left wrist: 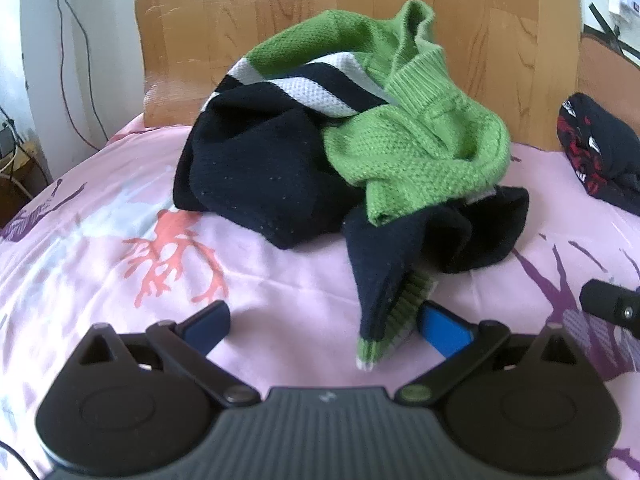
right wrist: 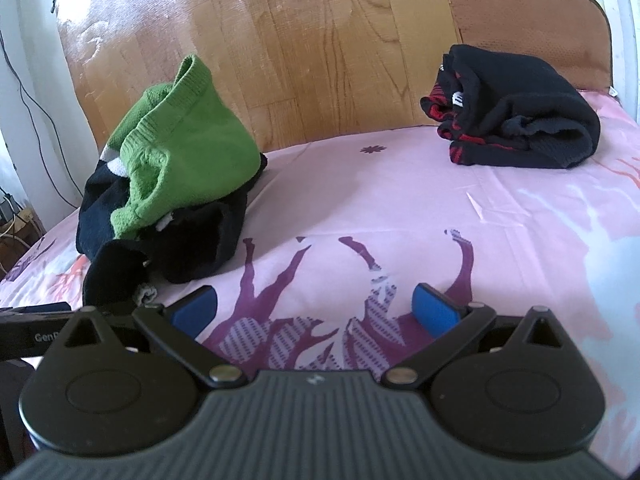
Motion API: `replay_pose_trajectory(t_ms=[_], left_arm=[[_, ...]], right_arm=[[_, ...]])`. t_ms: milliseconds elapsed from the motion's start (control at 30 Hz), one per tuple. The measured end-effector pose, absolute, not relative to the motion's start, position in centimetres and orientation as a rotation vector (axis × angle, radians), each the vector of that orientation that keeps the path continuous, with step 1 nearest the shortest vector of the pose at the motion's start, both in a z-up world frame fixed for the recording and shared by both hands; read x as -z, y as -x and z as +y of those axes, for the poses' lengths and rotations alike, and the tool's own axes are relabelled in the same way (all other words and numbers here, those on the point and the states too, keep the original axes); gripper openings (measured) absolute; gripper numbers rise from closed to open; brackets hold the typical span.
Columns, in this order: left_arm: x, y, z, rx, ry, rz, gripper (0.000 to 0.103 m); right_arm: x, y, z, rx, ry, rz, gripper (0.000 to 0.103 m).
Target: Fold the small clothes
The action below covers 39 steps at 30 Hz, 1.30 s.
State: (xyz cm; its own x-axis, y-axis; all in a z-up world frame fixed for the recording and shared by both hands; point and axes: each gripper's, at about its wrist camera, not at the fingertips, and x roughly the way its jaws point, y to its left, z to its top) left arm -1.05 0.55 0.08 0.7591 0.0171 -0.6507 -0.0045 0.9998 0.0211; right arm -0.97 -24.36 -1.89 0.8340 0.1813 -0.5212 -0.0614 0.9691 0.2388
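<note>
1. Crumpled green, navy and white knitted sweater (left wrist: 344, 148) heaped on the pink bed sheet with coral and purple branch prints (left wrist: 120, 248), near the wooden headboard (left wrist: 280, 20).
2. One navy sleeve with a green-and-white ribbed cuff (left wrist: 380, 336) trailing forward from the heap, lying flat on the sheet.
3. Left claw (left wrist: 324, 324) spread wide, holding nothing; cuff between its blue-padded fingers, just beside or touching the right-hand pad (left wrist: 442, 330); contact cannot be told.
4. Right claw (right wrist: 314, 312) likewise spread wide and holding nothing, poised low over the purple branch print on the sheet (right wrist: 360, 200), blue pads (right wrist: 434, 312) clear of any cloth.
5. Same sweater (right wrist: 172, 184) seen from the right wrist camera at left, green part on top, navy part beneath, sleeve end near the right claw's left finger.
6. Second garment, a dark navy knit with red and white pattern (right wrist: 516, 112), bundled well apart at the far right of the bed, in front of a brown cushion (right wrist: 528, 16).
7. Black body of the other tool showing at the edge of each wrist view.
8. Dark cables (left wrist: 72, 40) hanging along the white wall at left.
</note>
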Motion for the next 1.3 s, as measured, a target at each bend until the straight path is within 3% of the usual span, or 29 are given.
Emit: replay_pose_trajectory(t_ms=[500, 733, 1300], left_arm=[[-0.1, 0.0, 2.0, 0.115, -0.065, 0.712, 0.103], [-1.3, 1.4, 2.2, -0.006, -0.124, 0.498, 0.103], [-1.0, 1.2, 2.6, -0.002, -0.114, 0.540, 0.103]], right_arm=[[2.0, 1.0, -24.4, -0.129, -0.226, 0.568, 0.103], [2.0, 0.8, -24.4, -0.123, -0.222, 0.571, 0.103], [2.0, 0.7, -24.4, -0.125, -0.225, 0.571, 0.103]])
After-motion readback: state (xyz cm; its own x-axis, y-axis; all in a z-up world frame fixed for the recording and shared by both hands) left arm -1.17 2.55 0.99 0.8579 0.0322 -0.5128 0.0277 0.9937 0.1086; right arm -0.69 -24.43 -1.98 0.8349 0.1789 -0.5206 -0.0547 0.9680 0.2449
